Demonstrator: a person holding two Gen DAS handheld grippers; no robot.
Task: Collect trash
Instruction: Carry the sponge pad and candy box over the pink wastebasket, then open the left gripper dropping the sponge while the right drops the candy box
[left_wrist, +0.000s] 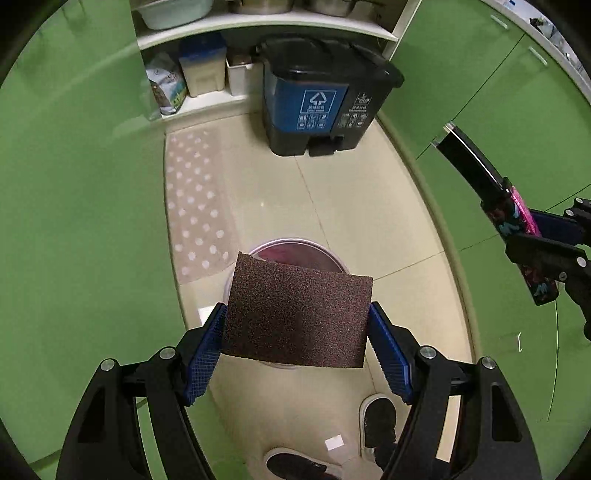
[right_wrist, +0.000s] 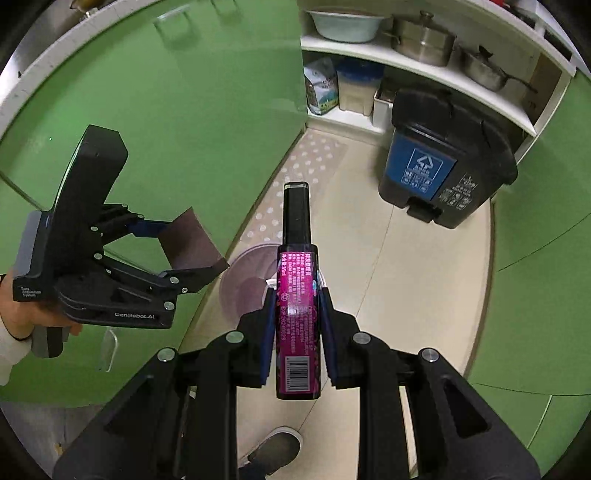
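Brown scrubby pad (left_wrist: 297, 314) is sitting squeezed in the left gripper (left_wrist: 297, 343), above a round tub (left_wrist: 334, 258). Right gripper (right_wrist: 295, 325) is pinching a pink tube (right_wrist: 297, 306). Two-part bin (left_wrist: 325, 99) is looking closed, far off; loose holds might be dropping them early.

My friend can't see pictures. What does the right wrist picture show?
The right gripper grips a pink-and-black tube above a tiled kitchen floor. At left, the left gripper holds a brown scouring pad; a two-part trash bin stands ahead.

Basin (left_wrist: 295, 254) beyond left claw (left_wrist: 295, 325): mostly hidden behind sandpaper sheet (left_wrist: 297, 314). Bin (left_wrist: 321, 99) label text: too small to read.
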